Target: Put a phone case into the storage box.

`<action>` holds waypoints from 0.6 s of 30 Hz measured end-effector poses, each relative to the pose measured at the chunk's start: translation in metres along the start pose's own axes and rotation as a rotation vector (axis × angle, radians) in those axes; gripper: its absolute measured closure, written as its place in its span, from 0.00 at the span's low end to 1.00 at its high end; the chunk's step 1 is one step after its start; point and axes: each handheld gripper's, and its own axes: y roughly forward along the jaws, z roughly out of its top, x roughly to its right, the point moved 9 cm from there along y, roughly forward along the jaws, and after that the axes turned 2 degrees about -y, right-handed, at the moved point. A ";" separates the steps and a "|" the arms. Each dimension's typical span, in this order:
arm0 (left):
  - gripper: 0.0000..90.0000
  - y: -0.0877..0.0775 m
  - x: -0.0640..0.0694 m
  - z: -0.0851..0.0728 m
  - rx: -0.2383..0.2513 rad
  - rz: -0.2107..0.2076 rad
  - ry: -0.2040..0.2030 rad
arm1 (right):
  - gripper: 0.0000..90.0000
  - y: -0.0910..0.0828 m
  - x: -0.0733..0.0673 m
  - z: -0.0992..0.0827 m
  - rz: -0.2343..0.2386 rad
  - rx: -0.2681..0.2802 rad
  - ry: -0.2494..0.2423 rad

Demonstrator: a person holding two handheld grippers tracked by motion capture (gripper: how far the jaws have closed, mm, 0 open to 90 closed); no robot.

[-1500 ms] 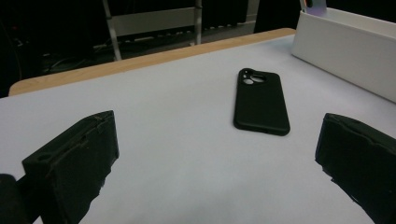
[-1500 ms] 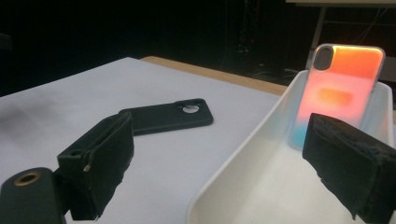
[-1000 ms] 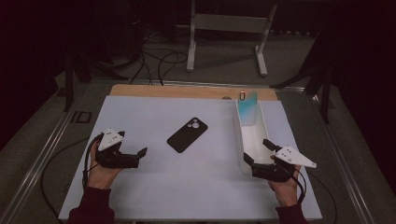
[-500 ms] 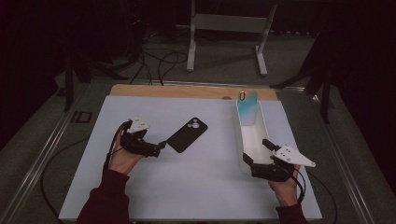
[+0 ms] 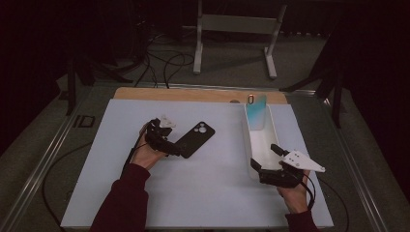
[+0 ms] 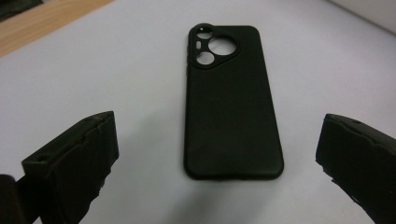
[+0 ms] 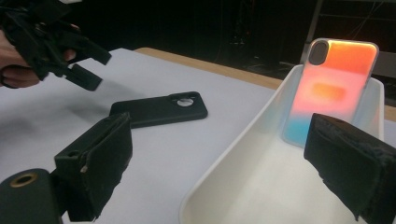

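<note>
We have the left gripper (image 5: 175,148) at the near end of the black case (image 5: 195,139), jaws wide and not yet on it — the case lies flat on the counter (image 5: 203,198), left of the tray (image 5: 260,145). A second, colourful case (image 5: 255,111) leans at the tray's far end. Our right gripper (image 5: 263,166), jaws wide and empty, sits at the tray's near end. We judge the grasp and any placing are still left.
</note>
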 end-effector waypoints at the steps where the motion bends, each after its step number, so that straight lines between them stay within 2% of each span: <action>1: 0.00 0.003 0.000 0.000 -0.007 -0.003 -0.001 | 0.09 0.000 0.000 0.000 0.001 -0.001 0.000; 9: 0.00 0.028 -0.002 -0.001 -0.069 -0.018 0.000 | 0.09 0.001 -0.001 0.000 0.004 0.000 -0.003; 18: 0.00 0.055 0.007 -0.005 -0.128 -0.016 0.025 | 0.09 0.001 -0.002 0.000 0.007 0.000 -0.003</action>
